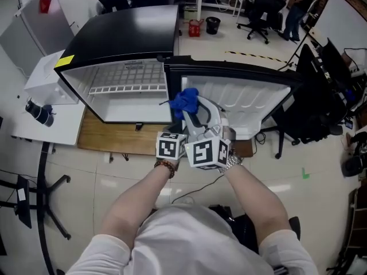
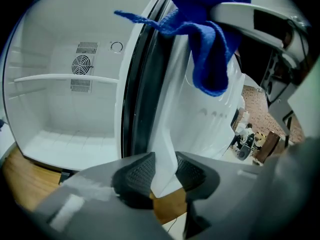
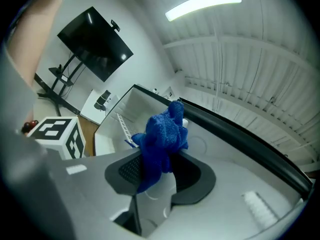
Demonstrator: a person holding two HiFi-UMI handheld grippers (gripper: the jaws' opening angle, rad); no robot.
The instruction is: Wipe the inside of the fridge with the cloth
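One black-topped fridge [image 1: 123, 33] stands open, its inside white, with a wire shelf [image 1: 132, 79] near the top. Its door [image 1: 241, 99] is swung out to the right. The left gripper [image 2: 162, 171] pinches the door's white inner edge between both pads. The right gripper [image 3: 160, 169] is clamped on the bunched blue cloth [image 3: 162, 134], held up where door meets compartment; can't tell if the cloth touches. In the head view, marker cubes [image 1: 203, 152] hide both sets of jaws.

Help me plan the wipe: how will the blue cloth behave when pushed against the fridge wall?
Probably floppy: the blue cloth bunches and droops from the right tongs. Likely light, since a pinch holds it. Its fuzzy nap should drag rather than slide.
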